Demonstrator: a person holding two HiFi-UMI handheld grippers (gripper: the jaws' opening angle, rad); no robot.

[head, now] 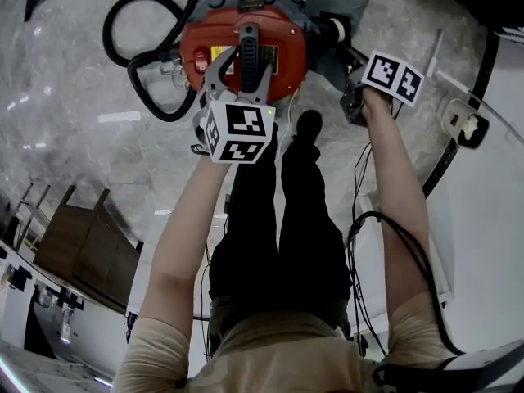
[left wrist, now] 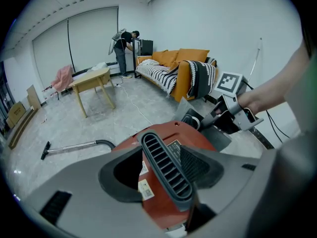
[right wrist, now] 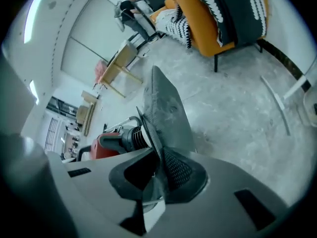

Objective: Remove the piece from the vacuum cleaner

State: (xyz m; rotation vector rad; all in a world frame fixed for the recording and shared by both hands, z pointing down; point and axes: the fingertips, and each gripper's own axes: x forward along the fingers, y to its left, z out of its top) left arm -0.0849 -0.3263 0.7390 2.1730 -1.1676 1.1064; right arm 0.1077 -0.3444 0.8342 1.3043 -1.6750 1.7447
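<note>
A red vacuum cleaner (head: pixel 286 43) stands on the floor in front of my feet, and a black hose (head: pixel 147 56) loops off to its left. My left gripper (head: pixel 246 84) is over its top, and its jaws grip the black ribbed handle (left wrist: pixel 166 167) from both sides. A grey flat bag-like piece (head: pixel 344 6) sticks out at the cleaner's right side on a black ribbed collar (right wrist: pixel 133 135). My right gripper (right wrist: pixel 158 175) is shut on the near edge of this grey piece (right wrist: pixel 166 108), which stands up between the jaws. The left gripper view also shows the right gripper (left wrist: pixel 218 115).
My legs and a dark shoe (head: pixel 307 125) are just below the cleaner. Cables and a white socket block (head: pixel 463 121) lie at the right. A vacuum wand (left wrist: pixel 74 147) lies on the floor. Farther off are a wooden table (left wrist: pixel 94 81), an orange sofa (left wrist: pixel 183 68) and a person (left wrist: pixel 121 46).
</note>
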